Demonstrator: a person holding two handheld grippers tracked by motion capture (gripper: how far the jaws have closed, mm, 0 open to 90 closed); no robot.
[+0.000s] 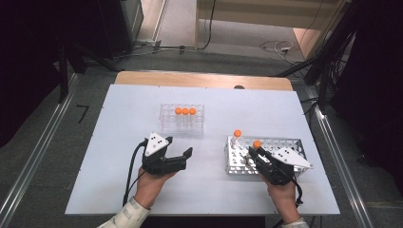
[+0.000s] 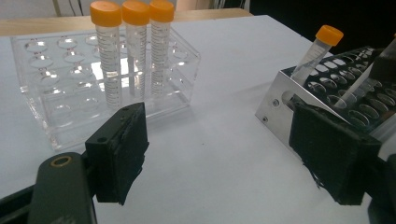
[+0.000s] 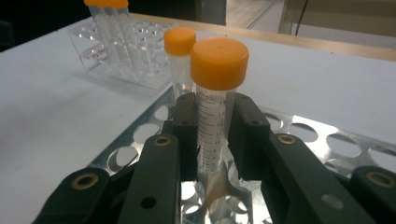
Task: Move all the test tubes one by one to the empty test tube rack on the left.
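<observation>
Jaws, right gripper [image 3: 212,135]: clenched on an orange-capped tube [image 3: 215,93] (upright) over the metal rack [image 1: 290,142].
Jaws, left gripper [image 2: 233,154]: spread wide, holding nothing, left of that rack.

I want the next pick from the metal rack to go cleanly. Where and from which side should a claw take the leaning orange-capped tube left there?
Grip the leaning tube on its clear shaft just under the orange cap, coming from above along its tilt. Most of its length sits in the metal rack, so the upper part alone is free. The right claw grips the neighbouring tube this way.
</observation>
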